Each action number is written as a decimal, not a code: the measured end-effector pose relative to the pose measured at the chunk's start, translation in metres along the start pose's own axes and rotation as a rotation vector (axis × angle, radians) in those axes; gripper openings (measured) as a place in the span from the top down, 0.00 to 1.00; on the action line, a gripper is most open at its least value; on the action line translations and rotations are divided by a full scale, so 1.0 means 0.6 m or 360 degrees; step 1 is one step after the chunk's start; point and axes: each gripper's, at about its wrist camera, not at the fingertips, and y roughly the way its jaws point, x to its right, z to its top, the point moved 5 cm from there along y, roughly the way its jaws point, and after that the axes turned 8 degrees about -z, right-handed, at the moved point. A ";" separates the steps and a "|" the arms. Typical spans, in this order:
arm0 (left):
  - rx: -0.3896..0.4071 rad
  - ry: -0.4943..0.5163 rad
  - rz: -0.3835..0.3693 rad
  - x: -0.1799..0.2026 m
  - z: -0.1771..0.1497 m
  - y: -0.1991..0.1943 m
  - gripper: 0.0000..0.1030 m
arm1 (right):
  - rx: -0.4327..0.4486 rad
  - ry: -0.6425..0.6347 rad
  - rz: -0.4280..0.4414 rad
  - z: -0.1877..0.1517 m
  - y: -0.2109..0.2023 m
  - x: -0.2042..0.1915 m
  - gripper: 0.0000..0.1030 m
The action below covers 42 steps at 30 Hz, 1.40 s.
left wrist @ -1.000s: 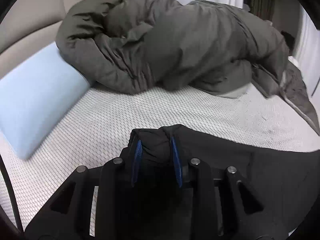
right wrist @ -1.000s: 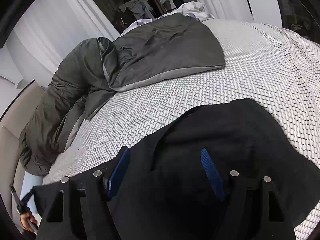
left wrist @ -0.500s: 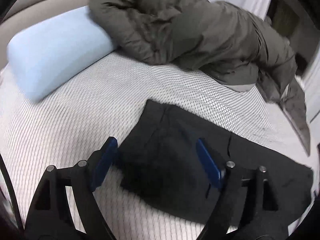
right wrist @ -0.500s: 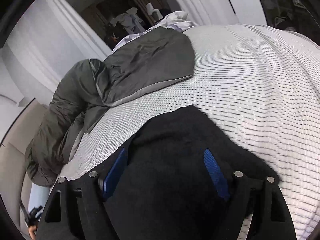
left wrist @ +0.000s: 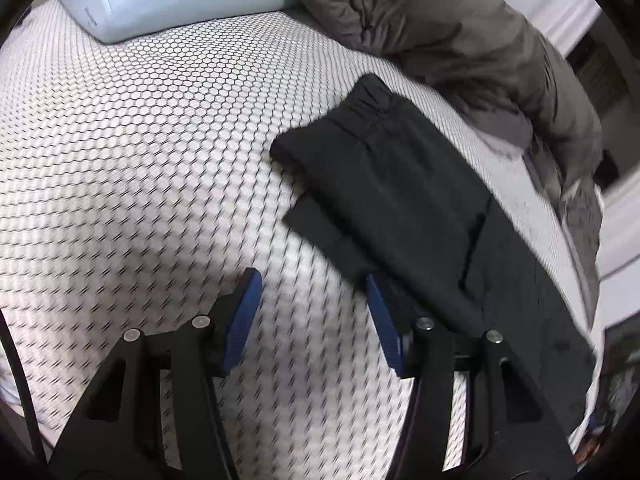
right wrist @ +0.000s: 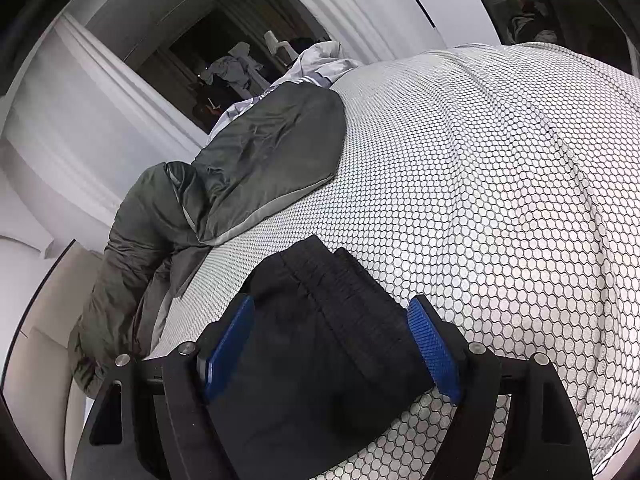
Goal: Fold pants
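Pants [left wrist: 404,200]: lay folded on the mattress [left wrist: 140,140], at 2 o'clock from the left gripper [left wrist: 314,316]; duvet [left wrist: 460,32] beyond
Left gripper: fingers apart, holding nothing
Right gripper [right wrist: 332,348]: fingers apart, straddling the waistband

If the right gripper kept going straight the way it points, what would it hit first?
Most likely the black pants: their gathered waistband lies right between the open right gripper fingers. Beyond that is bare honeycomb mattress. How high the gripper is above the fabric is unclear.

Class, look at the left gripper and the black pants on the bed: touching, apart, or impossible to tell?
Cannot tell. In the left wrist view the left gripper is open over bare mattress, but one finger overlaps the pants edge.
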 end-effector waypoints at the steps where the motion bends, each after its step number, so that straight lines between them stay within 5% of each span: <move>1: 0.0018 -0.0026 -0.0012 -0.001 0.005 0.004 0.50 | 0.0001 -0.0003 -0.0005 0.000 -0.001 0.001 0.22; 2: 0.0040 -0.0053 -0.0020 -0.002 0.011 0.008 0.51 | 0.0000 -0.0008 -0.0011 0.001 -0.001 0.001 0.22; 3: 0.0076 -0.0072 -0.0030 -0.003 0.016 0.009 0.73 | -0.0004 -0.0014 -0.0016 0.001 0.000 0.000 0.22; 6: 0.0163 -0.0151 -0.0058 -0.006 0.032 0.002 0.96 | -0.0022 -0.0044 -0.0049 0.000 0.013 -0.012 0.22; 10: 0.0338 0.0017 -0.0042 0.011 0.058 -0.048 0.95 | -0.0056 -0.0113 -0.0078 -0.011 0.025 -0.030 0.22; 13: 0.0188 -0.0107 0.0060 -0.028 0.062 -0.007 0.95 | -0.0067 -0.0175 -0.0104 -0.014 0.031 -0.039 0.22; 17: 0.0195 -0.0161 0.0042 -0.052 0.056 0.000 0.86 | -0.0083 -0.0171 -0.0108 -0.017 0.035 -0.038 0.22; 23: 0.0301 -0.0244 0.0244 -0.079 0.070 -0.035 0.71 | -0.0111 -0.0133 -0.0132 -0.019 0.043 -0.020 0.20; 25: 0.0291 -0.0233 0.0220 -0.077 0.062 -0.057 0.68 | -0.0132 -0.0094 -0.0151 -0.017 0.043 -0.005 0.20; 33: 0.0212 -0.0107 -0.0031 0.054 -0.007 -0.078 0.21 | -0.0309 0.0113 -0.0060 -0.041 0.045 0.056 0.18; 37: 0.0159 -0.0043 -0.0134 0.105 -0.061 -0.050 0.20 | -0.0394 0.0155 0.0149 -0.063 0.049 0.049 0.18; 39: 0.0093 -0.0033 -0.0122 0.121 -0.092 -0.032 0.20 | -0.0410 0.0101 0.0165 -0.073 0.059 0.036 0.29; 41: 0.0064 -0.0018 -0.0148 0.137 -0.103 -0.017 0.20 | -0.0410 0.0099 0.0138 -0.083 0.073 0.030 0.67; 42: 0.0063 -0.0013 -0.0130 0.139 -0.098 -0.008 0.20 | -0.0410 0.0101 0.0152 -0.086 0.076 0.025 0.72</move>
